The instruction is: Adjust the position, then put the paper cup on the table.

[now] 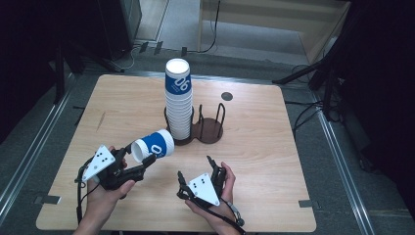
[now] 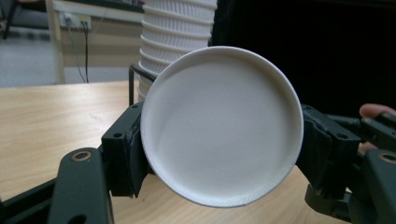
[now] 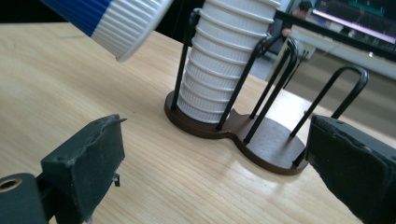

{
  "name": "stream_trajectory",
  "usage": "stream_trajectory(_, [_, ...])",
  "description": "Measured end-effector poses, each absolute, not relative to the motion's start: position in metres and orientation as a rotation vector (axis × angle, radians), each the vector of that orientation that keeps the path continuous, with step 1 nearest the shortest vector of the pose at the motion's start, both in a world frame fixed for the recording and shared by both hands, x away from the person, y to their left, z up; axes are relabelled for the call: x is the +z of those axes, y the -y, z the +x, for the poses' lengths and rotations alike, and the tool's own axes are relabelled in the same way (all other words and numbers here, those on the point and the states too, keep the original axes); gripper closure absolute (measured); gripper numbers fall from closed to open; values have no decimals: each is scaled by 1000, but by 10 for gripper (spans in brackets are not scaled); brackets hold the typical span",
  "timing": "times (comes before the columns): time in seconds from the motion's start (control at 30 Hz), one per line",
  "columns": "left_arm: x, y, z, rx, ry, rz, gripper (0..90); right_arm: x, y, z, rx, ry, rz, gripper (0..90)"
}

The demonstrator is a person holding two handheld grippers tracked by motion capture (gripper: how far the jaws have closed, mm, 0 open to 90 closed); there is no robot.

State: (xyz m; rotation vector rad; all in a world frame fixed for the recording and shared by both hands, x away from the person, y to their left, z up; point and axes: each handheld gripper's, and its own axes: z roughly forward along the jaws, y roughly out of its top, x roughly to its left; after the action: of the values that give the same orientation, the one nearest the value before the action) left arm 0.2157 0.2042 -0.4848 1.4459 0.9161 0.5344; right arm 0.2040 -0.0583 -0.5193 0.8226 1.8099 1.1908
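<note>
Left claw (image 1: 143,164) grips a paper cup (image 1: 153,145) sideways above the worktop (image 1: 274,147).

The blue-and-white cup lies tilted between its jaws, held near the rim with the open mouth facing the person, just left of the tall cup stack (image 1: 178,100) standing in the dark two-ring holder (image 1: 208,130). The right claw (image 1: 195,169) hovers over the wood, jaws apart and empty.

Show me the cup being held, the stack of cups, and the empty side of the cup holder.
held cup (image 1: 155,145), high view, blue band on its side
cup stack (image 1: 178,105), high view, ribbed white middle
holder's empty side (image 3: 271,151), right gripper view, bare brown base
</note>
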Motion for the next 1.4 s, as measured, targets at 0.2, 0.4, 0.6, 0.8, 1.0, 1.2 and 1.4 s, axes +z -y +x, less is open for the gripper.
stream_trajectory(0.2, [-494, -206, 219, 567, -887, 1340, 278, -514, 63, 209, 1278, -1803, 953, 54])
stream_trajectory(0.4, [-493, -203, 217, 587, -871, 1340, 278, -510, 57, 205, 1335, -1788, 983, 123])
stream_trajectory(0.6, [-494, -203, 218, 597, -866, 1337, 279, -502, 49, 202, 1347, -1777, 1066, 146])
stream_trajectory(0.8, [-495, -205, 223, 602, -874, 1317, 279, -490, 41, 207, 1438, -1830, 1166, 25])
stream_trajectory(1.0, [-496, -204, 223, 578, -869, 1305, 280, -484, 40, 217, 1626, -1775, 1419, 5])
stream_trajectory(1.2, [-496, -203, 221, 593, -865, 1302, 279, -482, 41, 222, 1796, -1655, 1674, 5])
stream_trajectory(1.4, [-498, -200, 221, 602, -858, 1310, 279, -481, 36, 223, 1948, -1566, 1848, 6])
